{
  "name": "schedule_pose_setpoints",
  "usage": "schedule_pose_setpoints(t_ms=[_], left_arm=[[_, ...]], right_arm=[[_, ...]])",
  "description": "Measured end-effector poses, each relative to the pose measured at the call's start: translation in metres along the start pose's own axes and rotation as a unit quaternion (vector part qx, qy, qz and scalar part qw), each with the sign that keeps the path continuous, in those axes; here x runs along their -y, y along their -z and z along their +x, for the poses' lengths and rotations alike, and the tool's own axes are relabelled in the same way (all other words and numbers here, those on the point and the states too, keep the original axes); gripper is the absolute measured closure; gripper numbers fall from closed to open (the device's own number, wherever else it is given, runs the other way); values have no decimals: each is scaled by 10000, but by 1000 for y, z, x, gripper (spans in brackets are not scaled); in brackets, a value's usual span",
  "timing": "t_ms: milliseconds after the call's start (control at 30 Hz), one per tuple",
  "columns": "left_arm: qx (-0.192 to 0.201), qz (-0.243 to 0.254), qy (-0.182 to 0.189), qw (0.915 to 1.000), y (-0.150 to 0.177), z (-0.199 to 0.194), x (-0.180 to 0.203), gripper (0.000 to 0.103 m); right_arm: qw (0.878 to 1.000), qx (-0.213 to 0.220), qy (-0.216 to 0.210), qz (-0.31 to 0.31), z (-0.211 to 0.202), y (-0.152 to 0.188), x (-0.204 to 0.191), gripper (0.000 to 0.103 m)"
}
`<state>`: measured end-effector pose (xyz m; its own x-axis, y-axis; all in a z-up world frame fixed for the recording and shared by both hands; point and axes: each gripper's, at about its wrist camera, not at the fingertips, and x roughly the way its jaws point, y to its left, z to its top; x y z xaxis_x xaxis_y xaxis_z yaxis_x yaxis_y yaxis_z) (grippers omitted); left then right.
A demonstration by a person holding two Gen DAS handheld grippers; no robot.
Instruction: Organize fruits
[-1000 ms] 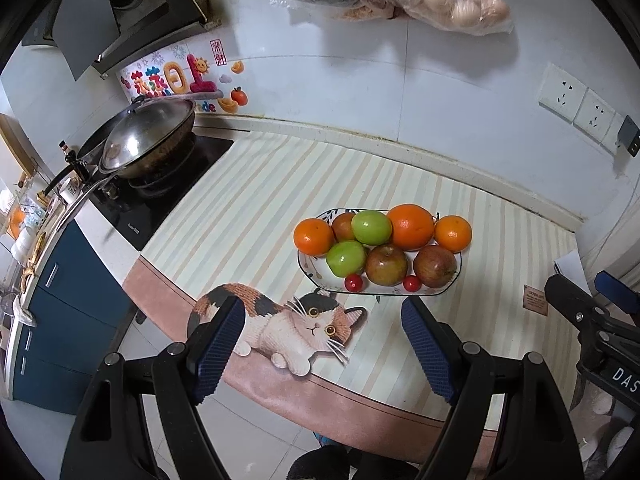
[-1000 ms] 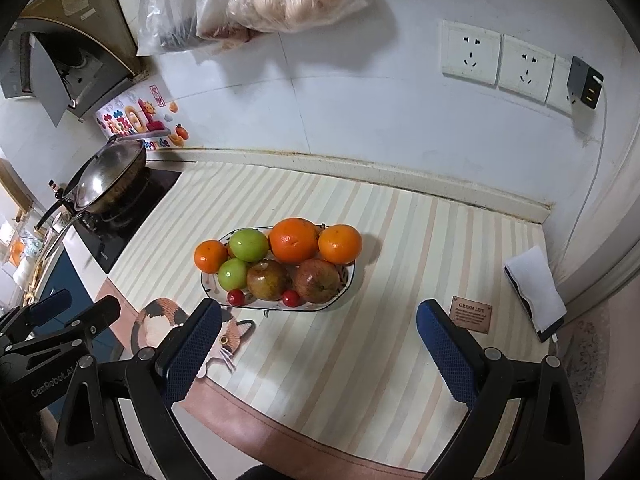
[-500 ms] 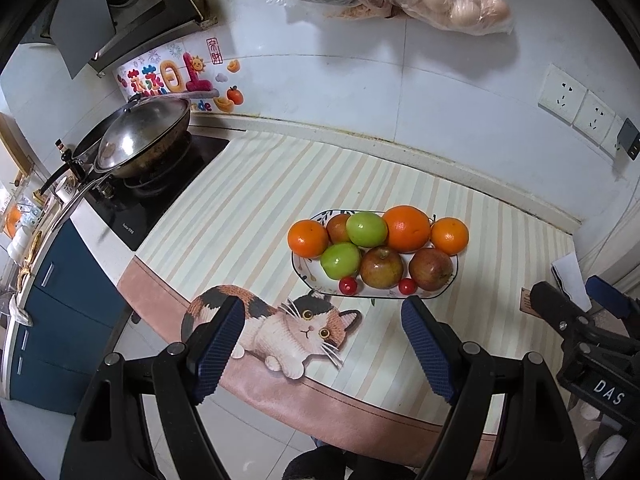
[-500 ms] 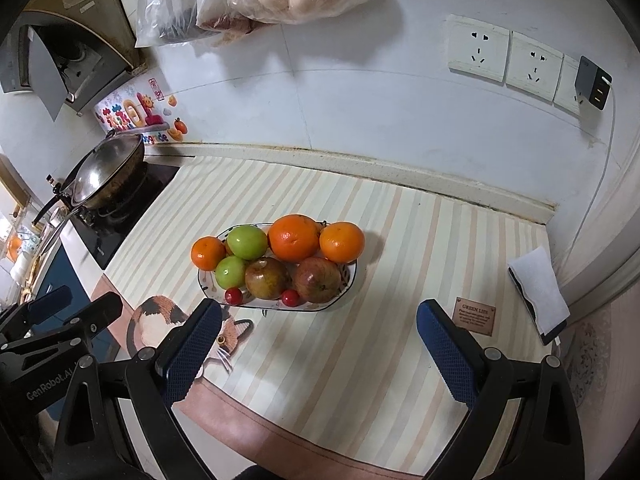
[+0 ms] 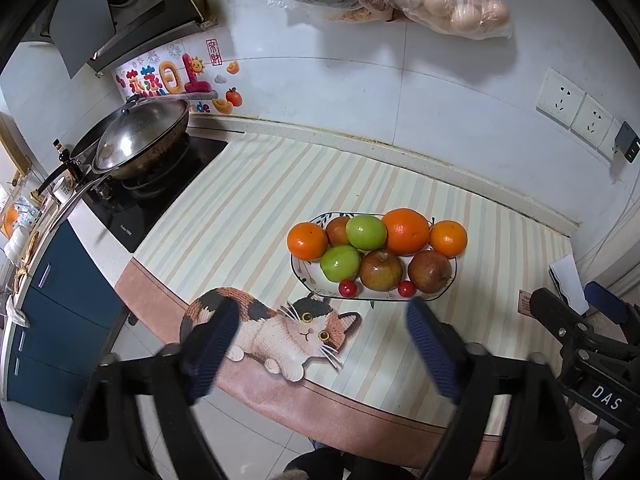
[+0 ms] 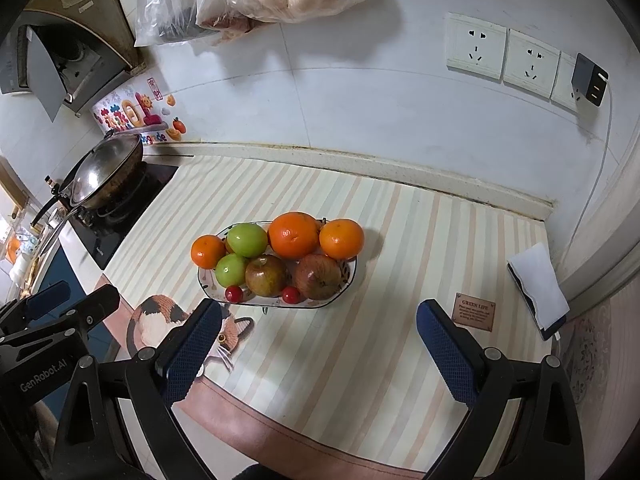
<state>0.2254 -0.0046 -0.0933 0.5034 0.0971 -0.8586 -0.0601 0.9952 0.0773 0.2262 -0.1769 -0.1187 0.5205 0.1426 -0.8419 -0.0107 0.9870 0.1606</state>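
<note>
Striped matting covers the surface (image 5: 248, 200) beneath us. Our left claw (image 5: 322, 344) hangs over its near edge, jaws opening with nothing between them, above a printed cat (image 5: 276, 324). Our right claw (image 6: 320, 344) stands spread wide and empty too. Just ahead of both claws sits the oval plate (image 5: 306, 276) heaped with oranges (image 5: 406, 231), green apples (image 5: 366, 232), red apples (image 5: 431, 271) and cherry tomatoes (image 5: 347, 288). Farther off, ahead-left, a wok (image 5: 140, 140) rests on the stove.
</note>
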Motion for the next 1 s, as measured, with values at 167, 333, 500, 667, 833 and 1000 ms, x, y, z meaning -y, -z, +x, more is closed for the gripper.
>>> schedule_pose_setpoints(t_ms=[167, 333, 500, 667, 833, 1000], left_arm=[[57, -17, -14, 10000, 0, -1, -1, 9], [44, -35, -10, 10000, -1, -1, -1, 9], [46, -28, 14, 10000, -1, 0, -1, 9], [45, -27, 25, 10000, -1, 0, 0, 9], [42, -30, 32, 10000, -1, 1, 1, 9], [53, -16, 19, 10000, -2, 1, 1, 9]], right_arm=[[10000, 45, 27, 0, -3, -1, -1, 3], [10000, 45, 56, -3, -4, -3, 0, 3], [10000, 42, 64, 3, -3, -4, 1, 3], [10000, 37, 79, 1, -3, -4, 1, 3], [10000, 37, 83, 16, -2, -4, 3, 3], [10000, 34, 89, 18, -2, -4, 3, 3]])
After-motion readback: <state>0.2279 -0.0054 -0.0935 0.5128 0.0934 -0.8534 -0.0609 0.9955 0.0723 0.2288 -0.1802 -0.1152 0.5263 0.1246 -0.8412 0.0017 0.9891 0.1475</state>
